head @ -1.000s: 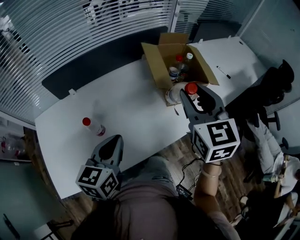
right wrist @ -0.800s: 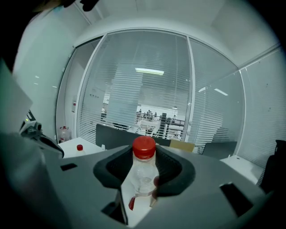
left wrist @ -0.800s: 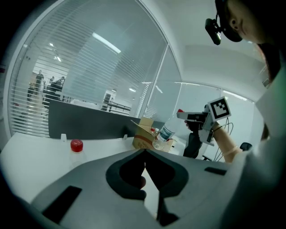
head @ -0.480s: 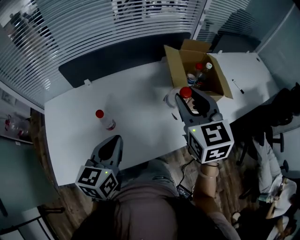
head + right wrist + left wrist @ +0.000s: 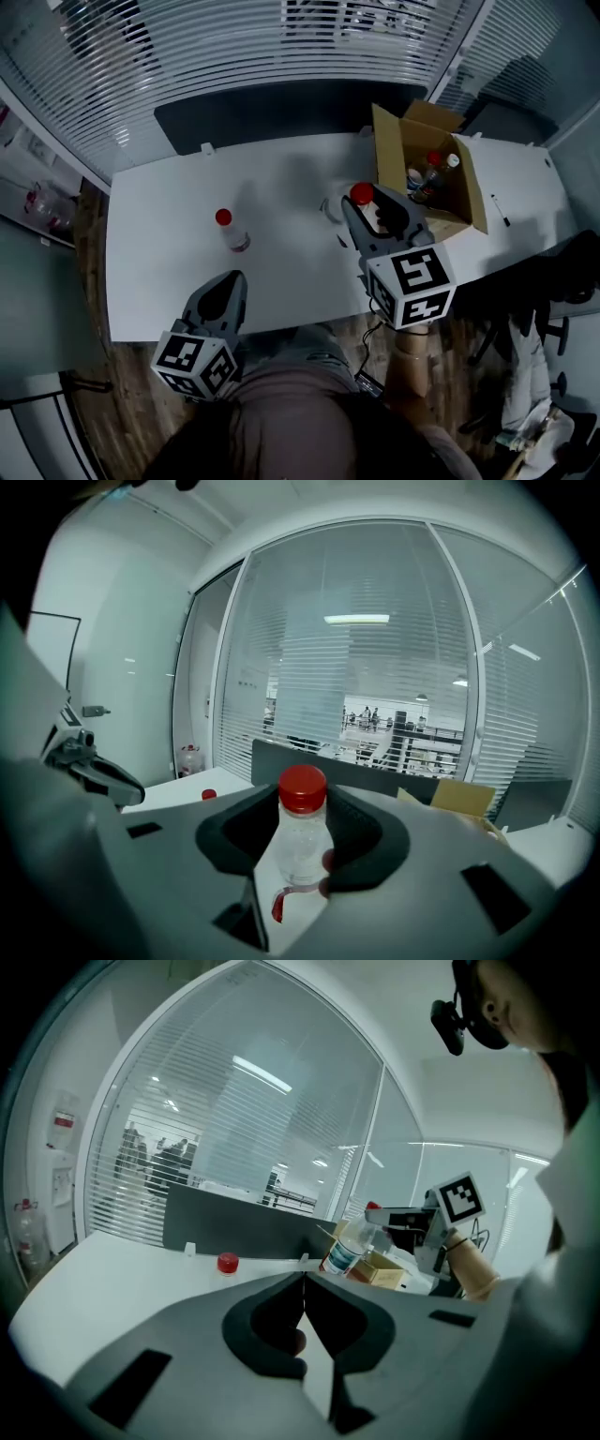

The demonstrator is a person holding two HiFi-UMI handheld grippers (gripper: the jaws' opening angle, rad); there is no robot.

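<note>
Snugly between the jaws of the right gripper [image 5: 302, 810], a red-capped bottle [image 5: 302, 844].

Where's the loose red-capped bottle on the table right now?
In the head view, the loose bottle sits on the table, left of centre, ahead of the left gripper and apart from it.

- Held bottle [image 5: 302, 841]: clear, with a red cap and a red strip low down.
- Left bottle [image 5: 229, 230], centre left of the head view: clear, with a red cap.
- Table [image 5: 169, 244]: plain white.
- Box [image 5: 389, 150], upper right: brown cardboard.
- Left gripper [image 5: 223, 295] and right gripper [image 5: 370, 208]: grey bodies, black jaw lining, black square markers on white.
- Blinds [image 5: 187, 47], along the top: white and grey horizontal stripes.
- Floor [image 5: 94, 253], left edge: brown wood planks.
</note>
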